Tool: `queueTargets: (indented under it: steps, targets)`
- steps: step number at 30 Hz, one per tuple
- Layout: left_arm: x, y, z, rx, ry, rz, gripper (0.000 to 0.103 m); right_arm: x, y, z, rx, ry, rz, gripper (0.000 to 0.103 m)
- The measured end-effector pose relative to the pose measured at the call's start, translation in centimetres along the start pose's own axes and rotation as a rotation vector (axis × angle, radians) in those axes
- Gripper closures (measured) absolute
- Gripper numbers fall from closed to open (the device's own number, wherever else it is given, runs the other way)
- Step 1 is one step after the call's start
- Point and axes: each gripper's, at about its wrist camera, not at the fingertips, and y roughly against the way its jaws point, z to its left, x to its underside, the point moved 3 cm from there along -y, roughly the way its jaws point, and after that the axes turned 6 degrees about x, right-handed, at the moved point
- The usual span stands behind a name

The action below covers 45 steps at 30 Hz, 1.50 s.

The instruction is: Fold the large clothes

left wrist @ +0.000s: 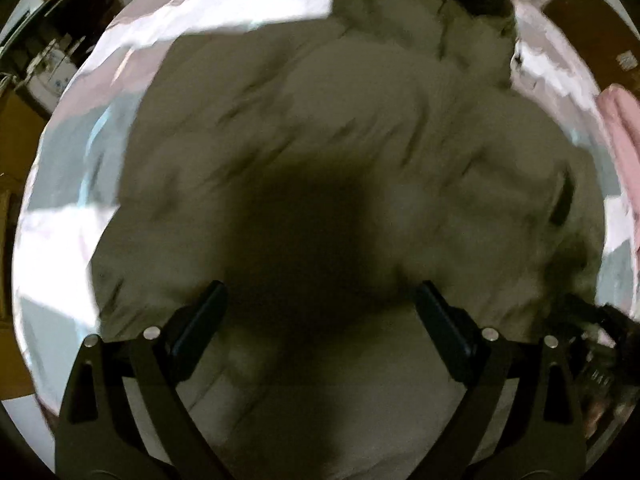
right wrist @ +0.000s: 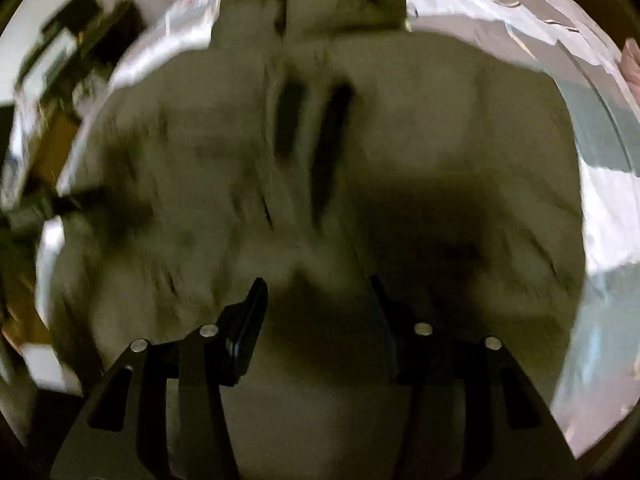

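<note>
Left wrist view: left gripper (left wrist: 320, 300) hangs over a big beige puffy coat (left wrist: 320, 128), fingers spread wide w/ nothing between them. Coat lies spread across a bed w/ a pale checked sheet (left wrist: 72, 216), hood (left wrist: 432, 12) toward the far edge; pink fabric (left wrist: 620, 128) sits at the bed's right edge. Right wrist view, blurred: right gripper (right wrist: 320, 292) also parted & empty, just above the coat (right wrist: 440, 128), sheet (right wrist: 600, 184) showing beside it.

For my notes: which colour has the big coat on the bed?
Light beige coat, with a darker furry hood trim; the left wrist view shows it best.
</note>
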Motion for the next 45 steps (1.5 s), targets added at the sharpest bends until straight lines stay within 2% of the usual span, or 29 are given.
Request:
queueTargets:
  steps: [2,4,5,7,10,13,14,15,18,19,22,25,27,28,30,32,34,37,38,40,43,44,45]
  targets:
    - [2.1,-0.6,2.0,-0.05,0.015,0.049,0.007,1.7,-1.7,-0.8,0.01,-0.001,0.059,0.05]
    - [4.5,-3.1,5.1,-0.1,0.073,0.173,0.007,2.7,-3.0,-1.1,0.005,0.021,0.061,0.048]
    - [5.2,-4.0,6.3,-0.105,0.092,0.206,0.005,2.7,-3.0,-1.0,0.007,0.036,0.057,0.048]
    - [5.2,-3.6,7.0,-0.116,0.094,0.183,0.005,2.6,-1.8,-1.2,0.012,0.035,0.064,0.048]
    - [5.2,-1.9,7.1,-0.154,0.094,0.13,0.005,2.1,1.3,-1.8,-0.012,0.003,0.014,0.046]
    - [5.8,-3.3,7.5,-0.179,0.109,0.198,0.004,2.2,1.0,-1.9,0.057,0.028,0.029,0.035]
    - [5.9,-3.8,7.5,-0.19,0.108,0.211,0.003,2.8,-0.7,-1.9,0.094,0.044,0.089,0.033]
    - [5.8,-3.8,7.4,-0.201,0.105,0.21,0.003,3.3,-2.3,-1.7,0.107,0.074,0.137,0.031]
    - [5.3,-1.8,6.5,-0.182,0.12,0.148,0.004,3.0,-2.1,-0.9,0.137,0.133,0.12,0.028]
    - [4.9,-0.8,6.1,-0.155,0.13,0.109,0.004,2.7,-1.6,-0.8,0.121,0.126,0.116,0.028]
    - [3.8,3.2,3.9,-0.043,0.156,-0.016,0.004,0.5,1.5,-1.1,-0.019,0.043,0.031,0.028]
    - [3.2,6.0,1.0,0.073,0.182,-0.074,0.002,-3.2,4.7,-1.7,-0.095,-0.03,-0.075,0.028]
    - [3.5,7.2,-1.1,0.166,0.177,-0.088,0.002,-6.4,5.7,-2.0,-0.107,-0.07,-0.099,0.024]
    - [3.6,7.5,-2.3,0.205,0.165,-0.084,0.002,-6.6,6.3,-2.3,-0.109,-0.085,-0.106,0.023]
    - [3.9,7.5,-4.9,0.255,0.131,-0.065,0.002,-12.0,6.6,-2.4,-0.088,-0.103,-0.155,0.021]
    - [3.6,7.2,-6.4,0.283,0.088,-0.034,0.002,-17.4,6.4,-2.7,0.019,-0.09,-0.207,0.017]
    - [3.4,6.4,-6.2,0.278,0.075,-0.008,0.002,-24.0,5.6,-2.5,0.08,-0.093,-0.236,0.017]
    - [3.3,4.5,-4.5,0.274,0.122,0.042,0.002,-34.7,3.5,-1.7,0.215,-0.079,-0.287,0.015]
    - [3.3,3.9,-4.0,0.279,0.145,0.06,0.002,-37.2,2.7,-1.7,0.262,-0.08,-0.299,0.01]
    - [2.9,2.5,-2.4,0.279,0.204,0.09,0.002,-43.2,-0.3,-1.3,0.416,-0.072,-0.284,0.006]
    - [2.5,1.4,-0.7,0.274,0.241,0.105,0.002,-47.2,-5.8,-0.9,0.619,-0.041,-0.192,0.006]
    - [2.3,1.1,-0.5,0.276,0.246,0.109,0.002,-47.4,-6.9,-1.2,0.655,-0.033,-0.181,0.008]
    - [2.2,1.0,-0.4,0.276,0.246,0.111,0.002,-47.8,-7.9,-1.2,0.684,-0.02,-0.179,0.014]
